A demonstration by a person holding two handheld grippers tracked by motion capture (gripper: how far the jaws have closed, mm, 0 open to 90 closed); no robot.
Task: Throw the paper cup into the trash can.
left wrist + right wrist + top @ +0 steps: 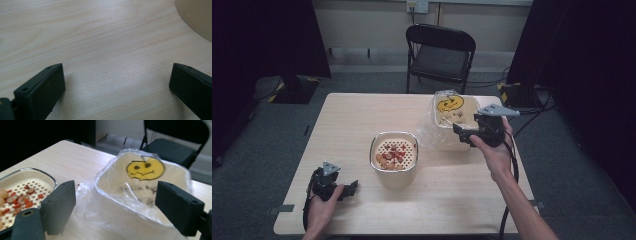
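- Plastic wrap (110, 207) covers the white container (455, 117) with the yellow face, at the table's (362, 115) far right; we see it spilling toward the bowl (394, 152).
- We find the right gripper (464, 134) just beside the container, jaws wide, gripping nothing.
- We see the left gripper (348, 188) resting near-left, jaws apart, empty.

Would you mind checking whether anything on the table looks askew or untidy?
The clear plastic wrap around the smiley-face container is loose and crumpled, spilling onto the table toward the food container.
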